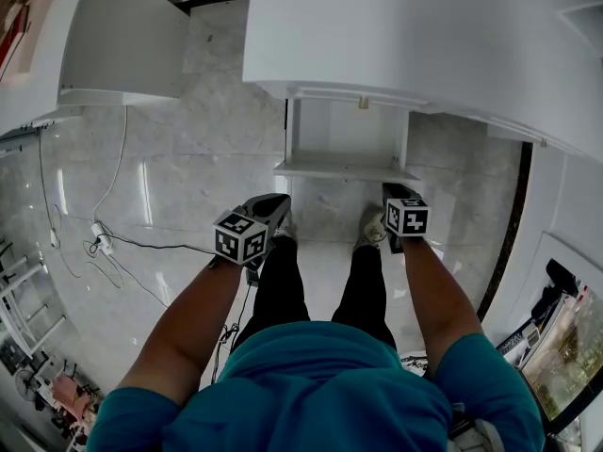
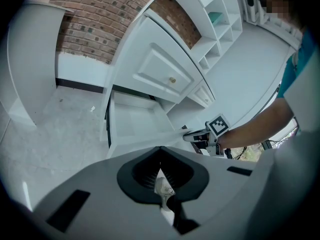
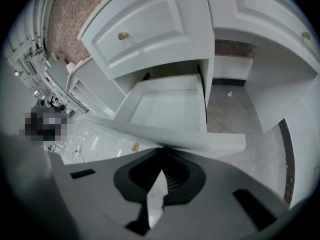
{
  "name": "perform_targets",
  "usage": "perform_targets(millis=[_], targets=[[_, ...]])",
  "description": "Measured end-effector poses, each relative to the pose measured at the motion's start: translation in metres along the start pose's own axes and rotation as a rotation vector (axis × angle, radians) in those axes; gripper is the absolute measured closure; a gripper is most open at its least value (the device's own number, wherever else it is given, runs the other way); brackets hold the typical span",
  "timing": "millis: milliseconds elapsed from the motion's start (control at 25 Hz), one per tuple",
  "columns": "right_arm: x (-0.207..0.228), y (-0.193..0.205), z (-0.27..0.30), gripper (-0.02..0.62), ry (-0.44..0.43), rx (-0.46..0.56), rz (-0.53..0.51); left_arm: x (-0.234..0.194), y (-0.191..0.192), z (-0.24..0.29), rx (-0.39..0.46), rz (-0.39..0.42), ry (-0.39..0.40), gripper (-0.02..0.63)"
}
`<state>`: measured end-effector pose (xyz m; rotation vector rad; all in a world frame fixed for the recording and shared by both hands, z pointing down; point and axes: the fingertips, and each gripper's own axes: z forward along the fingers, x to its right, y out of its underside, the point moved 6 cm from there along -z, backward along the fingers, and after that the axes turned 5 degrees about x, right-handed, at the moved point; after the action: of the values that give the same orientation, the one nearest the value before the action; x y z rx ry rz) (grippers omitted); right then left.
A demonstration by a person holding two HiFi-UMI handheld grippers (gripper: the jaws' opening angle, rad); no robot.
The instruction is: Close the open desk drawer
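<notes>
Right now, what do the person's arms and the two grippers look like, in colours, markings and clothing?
The left gripper and the right gripper have light grey shells with black ribbed linings at the jaws. Each carries a cube with black-and-white square markers. The person wears a teal short-sleeved shirt; the forearms are uncovered.

Your drawer (image 1: 344, 149) at 12 o'clock is plain white, same as the desk (image 1: 415, 36) over it. The floor (image 1: 188, 158) is pale grey marble, glossy, with faint veins. Your left gripper (image 1: 280, 201) and right gripper (image 1: 396, 192) look dark from the head view. Up close each is a light grey shell with black jaw lining. Their marker cubes (image 1: 407, 217) are white with black square patterns. Your shirt (image 1: 320, 384) at 6 o'clock is teal and your trousers (image 1: 283, 285) are black. The cable (image 1: 115, 172) at 9 o'clock is white. The brick wall (image 2: 95, 19) is red-brown with pale mortar. The knob (image 2: 172, 80) is brass-gold.
</notes>
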<state>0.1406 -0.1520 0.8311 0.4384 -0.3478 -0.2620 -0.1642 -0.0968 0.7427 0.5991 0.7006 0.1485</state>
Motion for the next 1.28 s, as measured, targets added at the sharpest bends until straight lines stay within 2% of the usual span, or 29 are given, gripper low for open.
perform_targets(millis=[440,1280], targets=[[0.005,-0.022,0.01,0.575,0.011,0.021,0.005,-0.008,-0.016,0.001,0.036,-0.004,-0.003,0.594],[0.016,-0.065,0.03,0.575,0.019,0.056,0.004,-0.015,-0.038,0.01,0.054,-0.002,0.01,0.594]])
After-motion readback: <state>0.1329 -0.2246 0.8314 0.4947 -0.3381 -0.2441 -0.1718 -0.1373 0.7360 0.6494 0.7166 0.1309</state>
